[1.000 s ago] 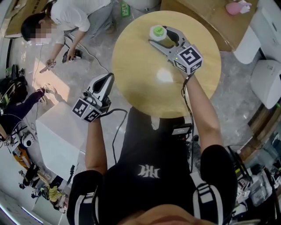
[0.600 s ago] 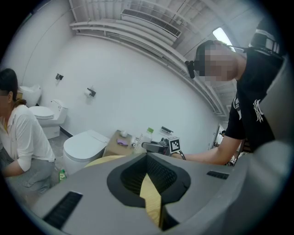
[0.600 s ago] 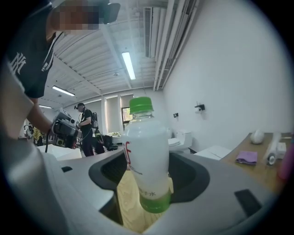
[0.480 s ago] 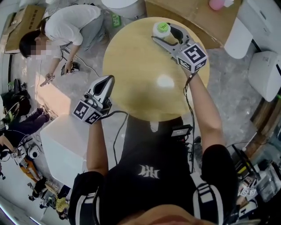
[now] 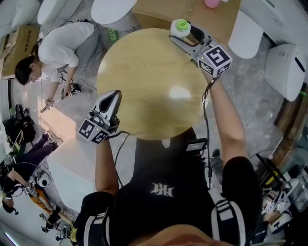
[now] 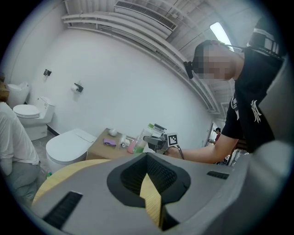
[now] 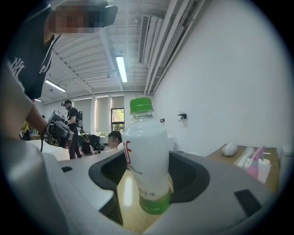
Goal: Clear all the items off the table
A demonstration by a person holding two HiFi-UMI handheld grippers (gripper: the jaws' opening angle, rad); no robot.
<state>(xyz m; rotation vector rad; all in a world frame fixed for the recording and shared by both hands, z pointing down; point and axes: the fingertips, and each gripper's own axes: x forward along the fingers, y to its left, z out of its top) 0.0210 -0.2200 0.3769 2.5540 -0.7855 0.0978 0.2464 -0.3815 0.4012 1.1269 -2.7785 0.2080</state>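
**Right tongs clamped on the bottle at the bench's far rim; left tongs closed and empty**

The right tongs (image 5: 185,33) are closed on a bottle (image 5: 181,26). In the right gripper view the bottle (image 7: 146,160) stands upright between the two dark pads, which press on its lower body from both sides. It is milky white, with a green cap and a green band at the foot. The wood of the bench shows just below it there. Whether its base touches the wood cannot be told.

In the head view the bottle sits over the far right rim of the round wooden bench (image 5: 144,81). Just beyond that rim is a brown cabinet (image 5: 163,9).

The left tongs (image 5: 113,95) have their tips together and hold nothing. In the left gripper view only a thin wedge of the bench shows between the pads of the left tongs (image 6: 149,181). They hang at the bench's near left edge and point across it. The same view shows the right tongs (image 6: 158,140) and the bottle (image 6: 148,133) on the far side.

The rest of the bench top is bare wood with one bright glare spot.

On the floor to the left, a person in a white shirt (image 5: 60,41) crouches over cables. White toilets (image 5: 113,8) stand beyond the bench.
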